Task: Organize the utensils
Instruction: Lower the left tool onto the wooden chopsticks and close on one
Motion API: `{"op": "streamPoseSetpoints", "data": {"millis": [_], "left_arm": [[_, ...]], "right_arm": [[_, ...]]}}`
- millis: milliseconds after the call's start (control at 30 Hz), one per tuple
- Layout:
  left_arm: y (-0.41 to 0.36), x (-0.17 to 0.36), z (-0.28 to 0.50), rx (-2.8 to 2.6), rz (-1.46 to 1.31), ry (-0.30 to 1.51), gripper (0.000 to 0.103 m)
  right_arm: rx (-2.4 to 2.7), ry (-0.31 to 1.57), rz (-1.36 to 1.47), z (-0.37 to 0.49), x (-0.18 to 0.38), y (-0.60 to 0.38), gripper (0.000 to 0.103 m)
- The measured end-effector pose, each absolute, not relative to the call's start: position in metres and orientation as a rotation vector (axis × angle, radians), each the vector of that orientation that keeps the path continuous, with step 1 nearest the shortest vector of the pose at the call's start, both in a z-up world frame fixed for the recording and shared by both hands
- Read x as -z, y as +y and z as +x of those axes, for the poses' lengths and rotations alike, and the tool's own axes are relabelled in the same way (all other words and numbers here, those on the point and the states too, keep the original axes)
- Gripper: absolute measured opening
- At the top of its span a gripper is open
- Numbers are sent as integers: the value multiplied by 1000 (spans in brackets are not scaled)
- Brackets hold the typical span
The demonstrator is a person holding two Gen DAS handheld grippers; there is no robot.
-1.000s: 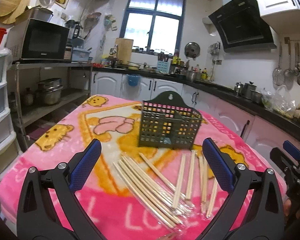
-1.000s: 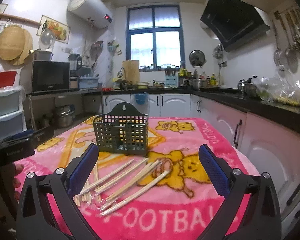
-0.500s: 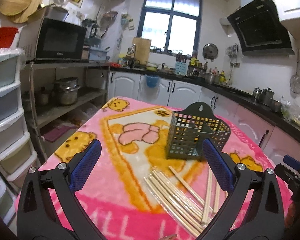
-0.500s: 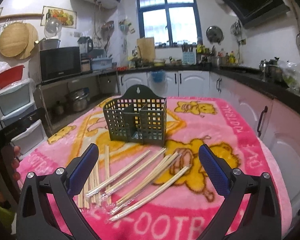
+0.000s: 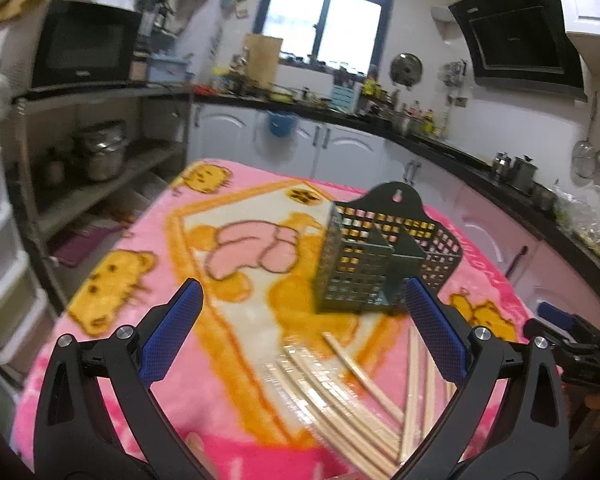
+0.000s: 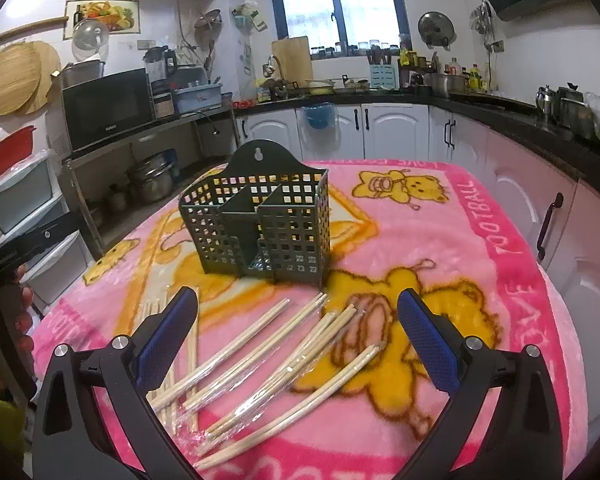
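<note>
A dark green perforated utensil holder (image 6: 260, 224) with compartments stands upright on the pink cartoon blanket (image 6: 440, 240); it also shows in the left wrist view (image 5: 376, 256). Several wooden chopsticks in clear wrappers (image 6: 284, 352) lie fanned out in front of it, also seen in the left wrist view (image 5: 364, 392). My right gripper (image 6: 296, 308) is open and empty, hovering above the chopsticks. My left gripper (image 5: 300, 296) is open and empty, left of the holder and above the blanket. The left wrist view is blurred.
A metal shelf with a microwave (image 6: 108, 108) and pots stands left of the table. Plastic drawers (image 6: 24, 208) are at the near left. White cabinets and a black counter (image 6: 500, 112) run behind and to the right. The other gripper shows at the right edge (image 5: 572, 340).
Both grippers have moved forward and tilted down toward the table. The left view has swung left, so the holder now sits at its right. Both stayed open.
</note>
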State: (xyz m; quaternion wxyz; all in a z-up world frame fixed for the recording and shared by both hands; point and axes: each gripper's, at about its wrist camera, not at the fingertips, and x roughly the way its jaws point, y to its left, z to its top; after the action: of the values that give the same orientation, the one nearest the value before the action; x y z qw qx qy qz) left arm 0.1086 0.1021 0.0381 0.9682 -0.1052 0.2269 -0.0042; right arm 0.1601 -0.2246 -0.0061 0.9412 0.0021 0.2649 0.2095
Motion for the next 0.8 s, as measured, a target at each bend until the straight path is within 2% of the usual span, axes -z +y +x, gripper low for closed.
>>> {"op": "streamPoseSetpoints", "data": {"millis": [300,333,400,467,600,733,800], "left_arm": [[78,-6,168,163,-257,646,92],[76,-2,173,172,-255,661,92],[72,6,184,188,-258,702,86],[69,15,196,204,-268,758,75],[66,28,211,229,-274,849,60],[66,41,223,263,-322,936,51],[66,47,226,265,-334,963,50]], "right_arm": [[-377,580,14,187,8,-238,94],[-369,587,13,190,9,-240,86],[-354,617,16,200,13,-245,79],[-346,654,29,209,19,-249,71],[-369,738,42,225,35,-251,52],[-411,847,95,240,56,-248,37],[-420,886,115,245,65,-248,32]]}}
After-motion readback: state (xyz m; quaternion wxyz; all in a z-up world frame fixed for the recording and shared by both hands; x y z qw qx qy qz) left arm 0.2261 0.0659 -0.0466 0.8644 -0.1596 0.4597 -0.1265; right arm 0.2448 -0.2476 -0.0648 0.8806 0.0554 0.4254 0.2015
